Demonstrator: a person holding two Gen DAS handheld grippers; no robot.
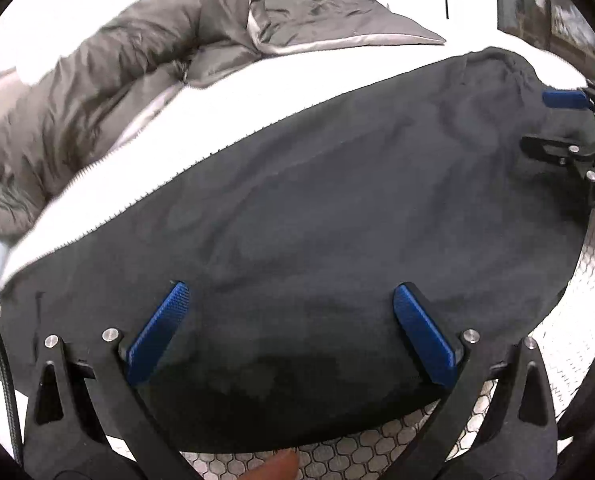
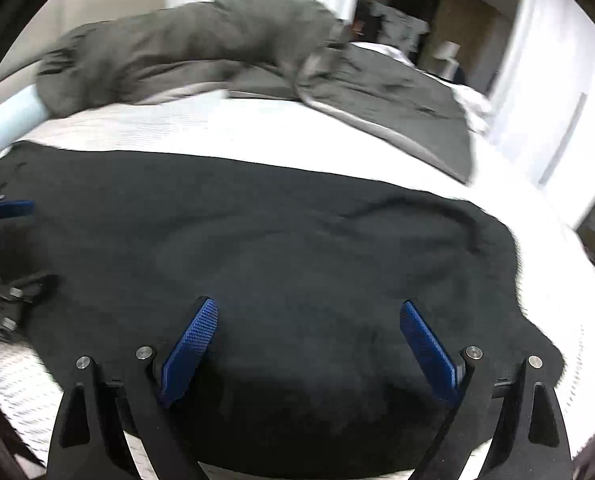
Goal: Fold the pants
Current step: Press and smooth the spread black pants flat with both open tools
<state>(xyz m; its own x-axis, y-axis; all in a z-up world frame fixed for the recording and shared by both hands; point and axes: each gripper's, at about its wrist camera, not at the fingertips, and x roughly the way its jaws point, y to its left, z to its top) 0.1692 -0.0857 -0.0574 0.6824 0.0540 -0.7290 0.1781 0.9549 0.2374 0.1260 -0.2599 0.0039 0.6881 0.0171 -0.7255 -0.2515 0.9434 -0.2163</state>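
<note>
over the white bed, both my jaws gape wide, empty; soft, limp black fabric pants want near-edge pinches.

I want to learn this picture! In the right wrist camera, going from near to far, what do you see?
Right gripper with open jaws → black pants → white bedsheet → grey duvet.

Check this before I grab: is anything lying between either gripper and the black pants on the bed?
Nothing visible. The left gripper and right gripper are both open right over the black pants, which lie flat on the white bed. The gray blanket lies beyond them.
</note>
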